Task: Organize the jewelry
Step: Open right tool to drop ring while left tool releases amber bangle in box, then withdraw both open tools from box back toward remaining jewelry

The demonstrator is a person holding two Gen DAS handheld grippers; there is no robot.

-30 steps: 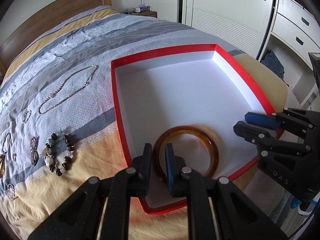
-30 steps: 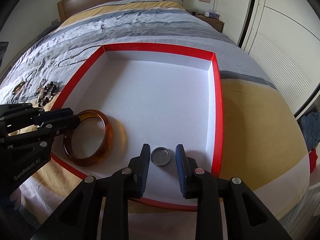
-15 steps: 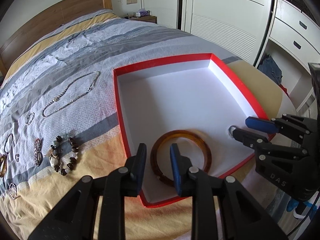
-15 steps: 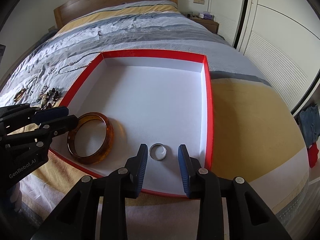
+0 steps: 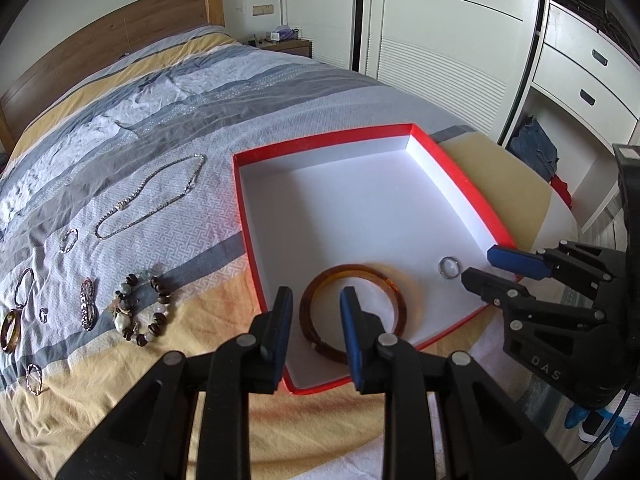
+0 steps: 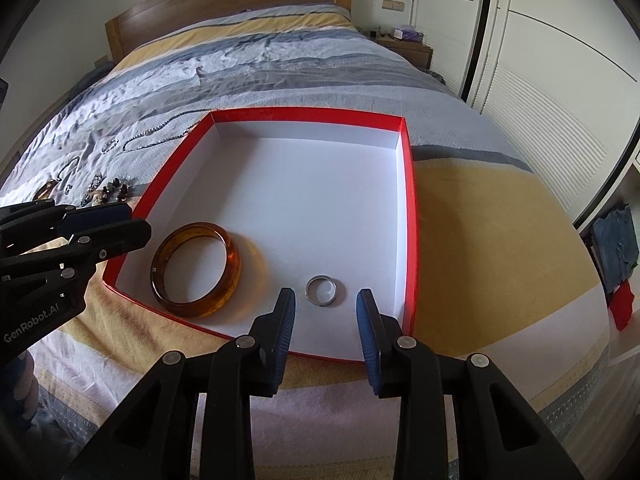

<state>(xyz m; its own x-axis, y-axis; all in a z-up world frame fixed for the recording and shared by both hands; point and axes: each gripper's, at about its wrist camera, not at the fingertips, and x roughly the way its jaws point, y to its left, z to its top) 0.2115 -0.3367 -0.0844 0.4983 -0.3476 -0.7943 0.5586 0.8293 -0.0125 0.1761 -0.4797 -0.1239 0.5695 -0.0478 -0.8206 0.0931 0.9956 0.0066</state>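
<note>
A red box (image 5: pixel 460 172) with a white inside lies on the bed; it also shows in the right wrist view (image 6: pixel 408 208). In it lie an amber bangle (image 5: pixel 394 290) (image 6: pixel 232 264) and a small silver ring (image 5: pixel 449 267) (image 6: pixel 322 290). My left gripper (image 5: pixel 316 304) is open and empty, above the box's near edge over the bangle. My right gripper (image 6: pixel 326 308) is open and empty, just short of the ring. On the bedspread left of the box lie a long chain necklace (image 5: pixel 152 196), a beaded bracelet (image 5: pixel 140 314) and several small pieces (image 5: pixel 86 308).
The wooden headboard (image 6: pixel 224 12) is at the far end of the bed. White wardrobe doors (image 5: pixel 440 40) and drawers (image 5: pixel 592 72) stand to the right. Clothes (image 5: pixel 536 148) lie on the floor by the wardrobe.
Both grippers have opened wider and pulled back and up from the box. The bangle and the ring stay lying inside the box.
</note>
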